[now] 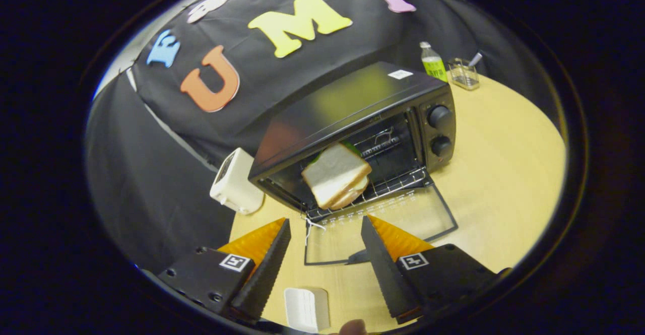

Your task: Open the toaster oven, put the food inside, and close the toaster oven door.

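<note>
The black, boxy toaster oven stands on the round, pale wooden table, well beyond the gripper, with its glass door dropped flat onto the tabletop toward the fingers. The door's near edge reaches into the gap between the fingertips. Inside, on the wire rack, lies the food: a sandwich of white bread with a bit of green at its far edge, resting at the mouth of the oven cavity, just ahead of the fingers and apart from them.

The gripper is tilted, its two fingers spread wide and holding nothing. A fingertip of the person shows at the near edge, between the finger bases.

To the left of the oven, touching or just beside it, sits a small white pop-up toaster. Far right on the table stand a clear plastic bottle with a green label and, beside it, a small clear square container with a stick in it. A small white ribbed block lies near, between the fingers. Black cloth hangs behind the table.
</note>
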`<act>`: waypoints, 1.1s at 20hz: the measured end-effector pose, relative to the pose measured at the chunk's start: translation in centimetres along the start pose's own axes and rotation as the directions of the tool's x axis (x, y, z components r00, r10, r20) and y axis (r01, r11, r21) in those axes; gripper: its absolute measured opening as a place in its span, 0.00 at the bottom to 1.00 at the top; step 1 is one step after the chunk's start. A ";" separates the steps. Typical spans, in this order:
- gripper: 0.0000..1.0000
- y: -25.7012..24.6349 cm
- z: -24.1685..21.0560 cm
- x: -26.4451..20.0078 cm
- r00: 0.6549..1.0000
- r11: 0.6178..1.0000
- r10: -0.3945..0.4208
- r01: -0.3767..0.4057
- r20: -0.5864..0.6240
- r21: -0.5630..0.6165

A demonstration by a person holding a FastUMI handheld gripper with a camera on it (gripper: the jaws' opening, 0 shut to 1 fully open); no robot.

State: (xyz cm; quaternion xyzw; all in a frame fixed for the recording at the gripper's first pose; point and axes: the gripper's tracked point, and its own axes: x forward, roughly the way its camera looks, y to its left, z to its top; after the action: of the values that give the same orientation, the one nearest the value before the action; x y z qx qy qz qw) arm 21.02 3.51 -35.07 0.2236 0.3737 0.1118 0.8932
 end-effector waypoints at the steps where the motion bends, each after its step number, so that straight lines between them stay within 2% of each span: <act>1: 0.93 -0.1 -0.3 -0.9 1.000 0.999 -0.010 0.010 0.005 -0.031; 7: 0.93 -2.7 -3.4 -2.6 0.993 0.979 -0.109 0.100 -0.037 -0.176; 11: 0.94 -4.3 -6.4 -1.9 0.985 0.957 -0.147 0.119 -0.090 -0.263; 17: 0.94 -7.2 -8.7 0.6 0.969 0.928 -0.216 0.165 -0.123 -0.334; 22: 0.94 -9.0 -10.7 2.7 0.951 0.926 -0.246 0.173 -0.187 -0.335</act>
State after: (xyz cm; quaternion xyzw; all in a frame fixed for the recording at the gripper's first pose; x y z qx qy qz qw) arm 15.47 0.03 -47.71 0.0228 0.4721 0.0978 0.8758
